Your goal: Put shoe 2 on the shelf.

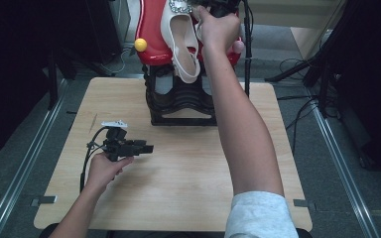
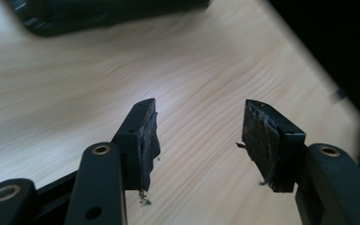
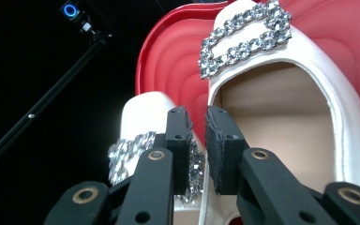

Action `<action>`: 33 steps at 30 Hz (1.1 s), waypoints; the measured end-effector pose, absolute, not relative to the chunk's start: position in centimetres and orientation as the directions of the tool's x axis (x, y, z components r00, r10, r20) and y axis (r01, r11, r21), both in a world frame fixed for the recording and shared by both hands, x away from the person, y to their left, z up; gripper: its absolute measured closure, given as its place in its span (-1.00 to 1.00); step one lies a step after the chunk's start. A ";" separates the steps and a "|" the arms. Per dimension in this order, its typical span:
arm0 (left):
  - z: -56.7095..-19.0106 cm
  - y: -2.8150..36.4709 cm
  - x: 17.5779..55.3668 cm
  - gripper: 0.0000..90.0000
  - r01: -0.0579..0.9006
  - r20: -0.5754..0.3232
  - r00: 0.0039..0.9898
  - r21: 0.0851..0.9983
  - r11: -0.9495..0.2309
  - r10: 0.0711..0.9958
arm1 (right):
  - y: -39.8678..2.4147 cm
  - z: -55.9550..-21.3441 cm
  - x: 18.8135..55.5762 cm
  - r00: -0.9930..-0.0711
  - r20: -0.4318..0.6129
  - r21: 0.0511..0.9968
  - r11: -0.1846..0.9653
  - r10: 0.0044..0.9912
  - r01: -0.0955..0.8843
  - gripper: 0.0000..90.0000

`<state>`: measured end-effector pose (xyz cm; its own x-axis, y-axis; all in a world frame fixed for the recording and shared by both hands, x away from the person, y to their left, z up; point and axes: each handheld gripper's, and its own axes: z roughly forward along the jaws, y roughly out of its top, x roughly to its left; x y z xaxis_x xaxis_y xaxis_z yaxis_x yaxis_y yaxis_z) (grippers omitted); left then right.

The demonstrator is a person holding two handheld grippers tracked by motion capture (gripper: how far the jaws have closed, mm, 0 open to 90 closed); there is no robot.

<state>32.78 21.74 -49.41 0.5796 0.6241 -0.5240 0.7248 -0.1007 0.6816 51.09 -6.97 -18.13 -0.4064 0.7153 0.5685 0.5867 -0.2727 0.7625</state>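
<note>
Gripping looks unfinished: your right gripper has a narrow gap between its jaws, nothing clamped. Shoe just ahead is light and satin-slick; take the stiff rim, avoid the fragile rhinestone buckle.

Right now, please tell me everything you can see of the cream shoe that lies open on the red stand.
The cream shoe is a flat slip-on with a smooth, satin-looking upper and a beige lining. A double chain of clear stones crosses its toe. It lies tilted on the glossy red stand, opening upward, heel toward the table. A second, matching shoe sits beside it. The right gripper is close by; whether they touch is unclear.
</note>
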 end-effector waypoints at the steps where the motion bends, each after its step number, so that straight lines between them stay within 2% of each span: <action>1: -49.2 21.4 32.6 0.01 0.709 -0.516 0.597 0.698 -0.103 0.614 | -6.9 -18.1 51.0 -0.407 0.554 0.770 -0.261 0.726 0.582 0.85; 3: -49.1 21.1 32.3 0.01 0.690 -0.488 0.626 0.711 -0.140 0.608 | -6.7 -18.0 51.0 -0.403 0.521 0.784 -0.234 0.752 0.575 0.85; 6: -49.3 21.0 32.4 0.00 0.697 -0.460 0.619 0.696 -0.174 0.637 | -6.5 -18.0 50.9 -0.410 0.505 0.790 -0.216 0.759 0.574 0.85; 11: -49.4 21.2 32.5 0.00 0.702 -0.463 0.607 0.694 -0.161 0.646 | -6.1 -17.9 50.7 -0.436 0.465 0.809 -0.169 0.770 0.563 0.83; 24: -49.5 21.3 32.5 0.00 0.703 -0.449 0.602 0.689 -0.173 0.660 | -5.9 -17.9 50.5 -0.469 0.444 0.816 -0.129 0.764 0.563 0.76; 33: -49.5 21.3 32.6 0.00 0.705 -0.448 0.602 0.687 -0.177 0.662 | -5.1 -17.9 50.1 -0.521 0.418 0.814 -0.052 0.744 0.579 0.73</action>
<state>32.56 21.31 -49.51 0.6016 0.6616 -0.4476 0.7051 -0.1765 0.6868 50.05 -5.15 -17.93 -0.5210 0.7443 0.4178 0.5789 -0.0516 0.8138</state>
